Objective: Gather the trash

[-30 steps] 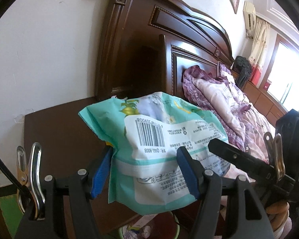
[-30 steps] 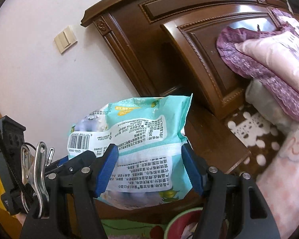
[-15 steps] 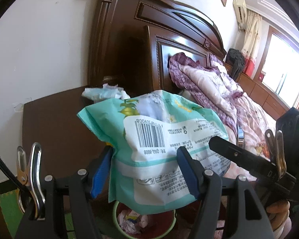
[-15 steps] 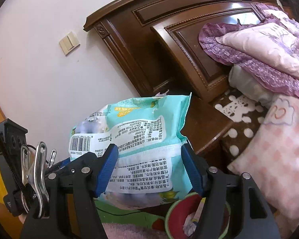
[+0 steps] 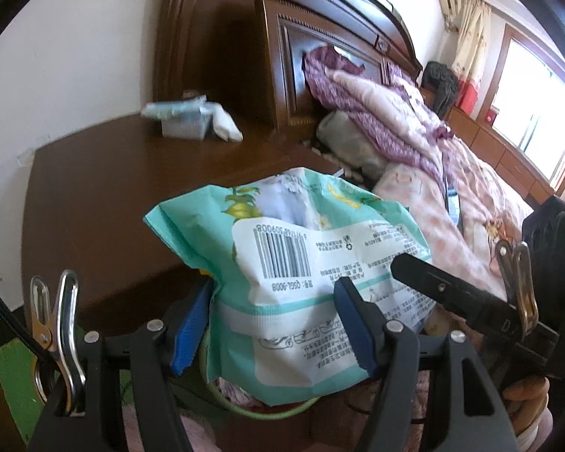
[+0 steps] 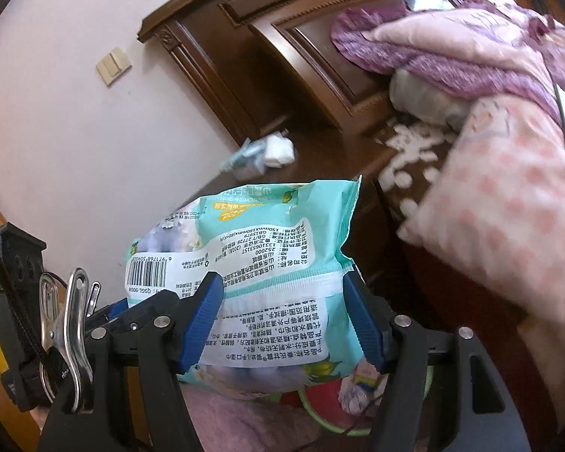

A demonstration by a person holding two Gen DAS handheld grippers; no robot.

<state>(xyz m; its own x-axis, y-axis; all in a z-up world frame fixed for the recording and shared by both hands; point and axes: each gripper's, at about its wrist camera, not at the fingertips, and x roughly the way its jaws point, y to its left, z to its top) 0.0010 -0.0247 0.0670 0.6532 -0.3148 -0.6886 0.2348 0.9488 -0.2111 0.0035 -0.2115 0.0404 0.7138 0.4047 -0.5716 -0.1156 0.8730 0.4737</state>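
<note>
A crumpled teal and white wet-wipe pack [image 5: 301,263] [image 6: 252,263] hangs in the air, held from two sides. My left gripper [image 5: 273,324] is shut on its lower part, blue pads pressing both edges. My right gripper [image 6: 282,318] is shut on the same pack; one of its black fingers [image 5: 444,293] shows at the right of the left wrist view. Right under the pack sits a round bin with a green rim [image 5: 267,410] [image 6: 320,412] and trash inside. The pack hides most of the bin.
A dark wooden nightstand [image 5: 113,196] stands behind the pack. A tissue pack [image 5: 184,120] and a white crumpled tissue [image 6: 278,150] lie at its back. The carved headboard [image 5: 320,19] and a bed with pink and purple quilts [image 5: 452,173] are to the right.
Both grippers have sunk and moved forward with the pack. The nightstand top and its tissues have come into view, and the bin now sits closer under the pack.
</note>
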